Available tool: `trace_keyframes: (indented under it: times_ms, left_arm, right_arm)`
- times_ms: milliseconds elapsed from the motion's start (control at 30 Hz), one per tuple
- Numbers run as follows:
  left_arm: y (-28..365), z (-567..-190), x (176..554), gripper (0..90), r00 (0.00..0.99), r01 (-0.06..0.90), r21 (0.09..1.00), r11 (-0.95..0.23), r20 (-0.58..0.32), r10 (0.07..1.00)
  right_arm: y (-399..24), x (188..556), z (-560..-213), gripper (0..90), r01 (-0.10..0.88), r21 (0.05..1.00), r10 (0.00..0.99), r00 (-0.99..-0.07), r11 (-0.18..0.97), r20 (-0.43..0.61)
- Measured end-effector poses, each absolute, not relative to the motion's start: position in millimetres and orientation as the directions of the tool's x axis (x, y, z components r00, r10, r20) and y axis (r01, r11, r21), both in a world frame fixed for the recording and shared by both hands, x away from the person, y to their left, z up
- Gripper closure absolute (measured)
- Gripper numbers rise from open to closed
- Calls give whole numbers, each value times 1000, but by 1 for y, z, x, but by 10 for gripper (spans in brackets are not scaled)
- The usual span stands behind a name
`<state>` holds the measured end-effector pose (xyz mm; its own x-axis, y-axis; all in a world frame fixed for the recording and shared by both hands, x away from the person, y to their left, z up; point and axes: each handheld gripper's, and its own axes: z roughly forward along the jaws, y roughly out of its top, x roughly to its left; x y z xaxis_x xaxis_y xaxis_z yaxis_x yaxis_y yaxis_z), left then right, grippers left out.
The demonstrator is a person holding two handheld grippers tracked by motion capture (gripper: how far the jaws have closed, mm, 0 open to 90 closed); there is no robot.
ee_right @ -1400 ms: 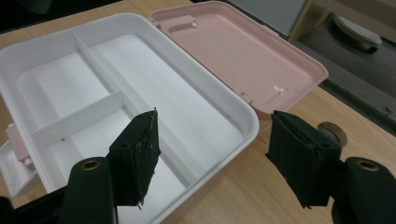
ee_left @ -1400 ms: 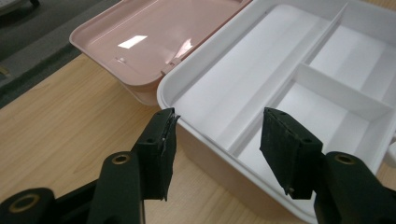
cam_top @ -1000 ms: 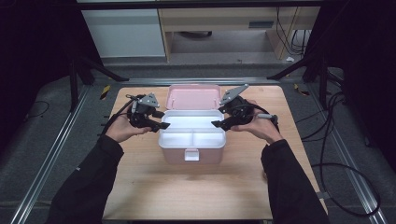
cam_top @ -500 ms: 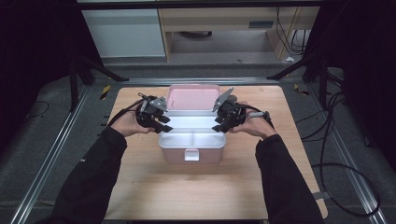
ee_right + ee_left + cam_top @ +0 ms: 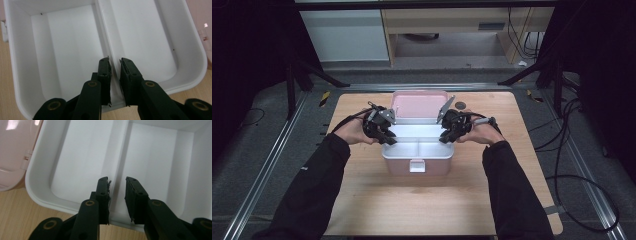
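Where dark floor surrounds it, the wooden table (image 5: 362, 200) bears a white box (image 5: 417, 150).

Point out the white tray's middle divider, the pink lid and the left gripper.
divider (image 5: 117, 170), left gripper view, top edge of the wall.
pink lid (image 5: 419, 104), high view, inner face.
left gripper (image 5: 117, 195), left gripper view, midway between fingertips.

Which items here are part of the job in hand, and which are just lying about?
In use:
- white tray with centre divider
- pink box, lid open
- left hand-held gripper
- right hand-held gripper

Lying about:
- small dark disc on the table
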<state>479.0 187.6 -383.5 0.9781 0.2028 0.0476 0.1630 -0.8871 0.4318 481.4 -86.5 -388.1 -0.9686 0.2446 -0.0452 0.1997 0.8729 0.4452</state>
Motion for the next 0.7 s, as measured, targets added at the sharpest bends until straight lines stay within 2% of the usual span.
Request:
trace_keyframes:
  times_ms: [267,700]
  left_arm:
    - [181,-382,487,821,985,143,363,-921,39,168]
    - [180,-380,492,852,990,126,342,-931,13,139]
  right_arm:
    - [-86,486,-387,819,188,425,220,-975,885,-27]
    - [-86,489,-385,842,171,424,194,-981,889,-12]
